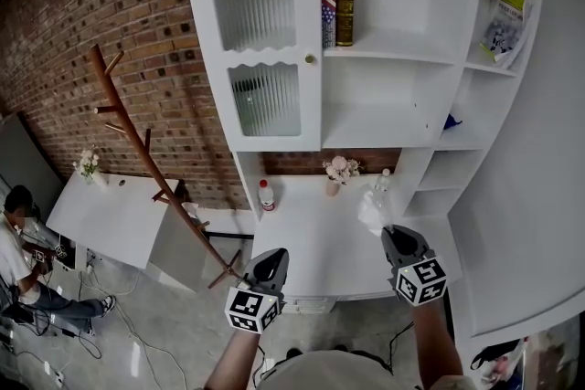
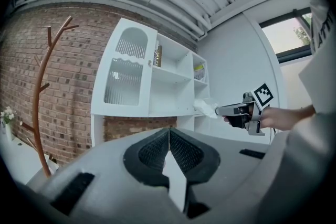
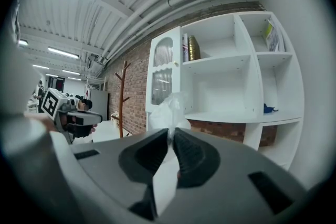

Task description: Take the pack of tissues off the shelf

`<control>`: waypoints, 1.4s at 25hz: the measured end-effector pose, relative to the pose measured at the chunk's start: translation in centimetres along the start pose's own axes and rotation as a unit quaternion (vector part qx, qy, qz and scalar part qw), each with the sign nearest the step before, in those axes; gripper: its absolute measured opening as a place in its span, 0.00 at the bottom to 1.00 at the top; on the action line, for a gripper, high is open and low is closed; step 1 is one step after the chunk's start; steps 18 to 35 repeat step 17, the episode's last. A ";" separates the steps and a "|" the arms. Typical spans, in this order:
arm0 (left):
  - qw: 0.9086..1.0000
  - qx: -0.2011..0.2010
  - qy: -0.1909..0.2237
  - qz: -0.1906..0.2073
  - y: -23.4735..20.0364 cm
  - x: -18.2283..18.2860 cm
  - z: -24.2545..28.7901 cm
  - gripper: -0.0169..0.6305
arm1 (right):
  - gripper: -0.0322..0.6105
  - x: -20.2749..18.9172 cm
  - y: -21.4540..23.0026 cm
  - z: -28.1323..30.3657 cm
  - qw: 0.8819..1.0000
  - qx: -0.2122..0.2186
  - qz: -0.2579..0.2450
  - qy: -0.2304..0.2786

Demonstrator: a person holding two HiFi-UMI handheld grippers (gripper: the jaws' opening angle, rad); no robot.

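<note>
The pack of tissues [image 1: 373, 208] is a pale, crinkly plastic packet held in the air in front of the white shelf unit [image 1: 384, 59]. My right gripper [image 1: 391, 237] is shut on it, pinching its near edge. In the right gripper view the pack of tissues [image 3: 170, 110] sticks up from between the closed jaws of the right gripper [image 3: 171, 136]. The left gripper view shows the pack of tissues [image 2: 206, 108] at the tip of the right gripper [image 2: 219, 111]. My left gripper [image 1: 271, 262] hangs lower left, shut and holding nothing; its jaws meet in the left gripper view [image 2: 169, 134].
A white desk [image 1: 315, 256] lies under the shelves, with a red-capped bottle [image 1: 266, 195] and a small flower vase [image 1: 336, 171] at its back. Books [image 1: 336, 3] stand on the top shelf. A brown coat rack [image 1: 146, 151] leans at the left. A seated person [image 1: 23, 260] is far left.
</note>
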State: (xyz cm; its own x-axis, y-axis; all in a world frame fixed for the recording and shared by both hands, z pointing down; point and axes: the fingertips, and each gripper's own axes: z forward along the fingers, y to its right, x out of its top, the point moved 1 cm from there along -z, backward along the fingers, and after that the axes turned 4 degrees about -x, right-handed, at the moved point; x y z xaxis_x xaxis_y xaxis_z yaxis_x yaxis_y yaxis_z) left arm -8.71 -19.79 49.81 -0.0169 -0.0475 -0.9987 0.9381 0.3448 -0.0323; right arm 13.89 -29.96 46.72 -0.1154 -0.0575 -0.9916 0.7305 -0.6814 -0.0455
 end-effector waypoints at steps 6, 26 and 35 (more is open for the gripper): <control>1.000 0.001 0.005 -0.002 -0.2 0.5 0.2 0.07 | 0.12 -0.1 0.1 0.2 1.000 0.001 0.006 0.001; 1.000 0.000 0.005 0.008 -0.2 1.0 0.6 0.07 | 0.12 0.3 0.5 0.4 1.000 0.002 0.007 0.005; 1.000 0.000 0.005 0.008 -0.2 1.0 0.6 0.07 | 0.12 0.3 0.5 0.4 1.000 0.002 0.007 0.005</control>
